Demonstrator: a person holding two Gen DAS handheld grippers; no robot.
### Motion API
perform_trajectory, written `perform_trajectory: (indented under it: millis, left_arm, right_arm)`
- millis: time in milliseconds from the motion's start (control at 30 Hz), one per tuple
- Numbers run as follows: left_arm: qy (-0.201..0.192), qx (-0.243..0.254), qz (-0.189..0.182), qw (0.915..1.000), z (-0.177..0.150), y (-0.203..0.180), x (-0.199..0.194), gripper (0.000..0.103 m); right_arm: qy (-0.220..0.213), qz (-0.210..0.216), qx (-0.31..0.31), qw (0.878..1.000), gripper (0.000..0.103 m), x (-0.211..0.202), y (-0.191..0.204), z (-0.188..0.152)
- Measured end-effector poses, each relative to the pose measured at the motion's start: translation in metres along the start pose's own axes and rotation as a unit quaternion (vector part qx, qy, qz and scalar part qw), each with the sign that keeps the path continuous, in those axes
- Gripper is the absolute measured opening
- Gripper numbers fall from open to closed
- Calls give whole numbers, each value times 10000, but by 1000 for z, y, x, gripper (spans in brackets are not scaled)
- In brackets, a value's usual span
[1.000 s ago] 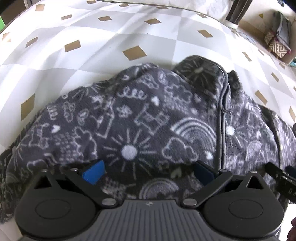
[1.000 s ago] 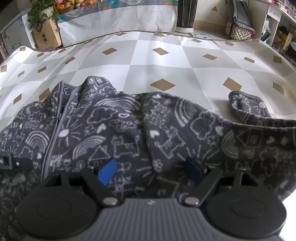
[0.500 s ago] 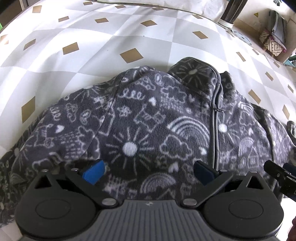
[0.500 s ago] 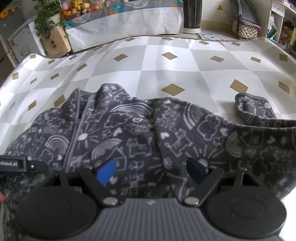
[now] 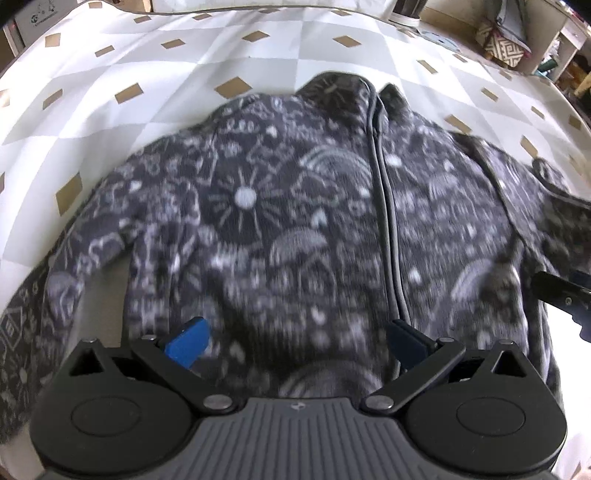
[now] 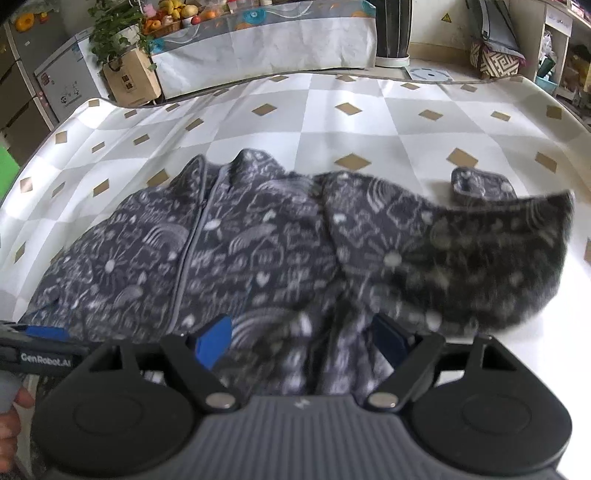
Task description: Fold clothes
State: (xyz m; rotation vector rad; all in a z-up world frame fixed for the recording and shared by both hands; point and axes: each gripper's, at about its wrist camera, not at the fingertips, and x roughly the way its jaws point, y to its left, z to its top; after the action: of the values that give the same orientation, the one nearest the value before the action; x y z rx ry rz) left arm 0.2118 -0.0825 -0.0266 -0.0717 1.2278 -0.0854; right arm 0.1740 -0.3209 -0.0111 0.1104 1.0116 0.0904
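On the checked bench (image 6: 332, 136) lies a dark patterned fleece jacket (image 6: 229, 251); left claw (image 5: 295, 338) and right claw (image 6: 301, 338) both gape wide over its hem.

potted plant (image 6: 114, 40) in box — fruit (image 6: 177, 11) on counter | woven basket (image 6: 495, 62) | checked sheet (image 6: 369, 125)

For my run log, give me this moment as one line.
fold clothes | fleece jacket front up, zipped, on checked cloth | left gripper open | right gripper open | sleeve blurred
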Motion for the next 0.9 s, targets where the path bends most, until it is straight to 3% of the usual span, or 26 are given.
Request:
perform_trajectory:
  millis: [300,467,600,900]
  left_arm:
    - [16,87,151,9998,-38,10,-9,102]
    - [82,-37,113,9999,-62,12,-11,102]
    - [118,122,293,9994,-83,9,-4,102]
    - [-39,319,327,9989,-108,12,-6,103]
  right_arm:
    - [326,45,48,9994,82,-5,19,-42]
    - [302,-245,34,9992,82,-7,32,-74]
    - [447,-617,-177,9969,82,2,36,-98]
    - [290,-604,257,9974,82,-15,21,-109]
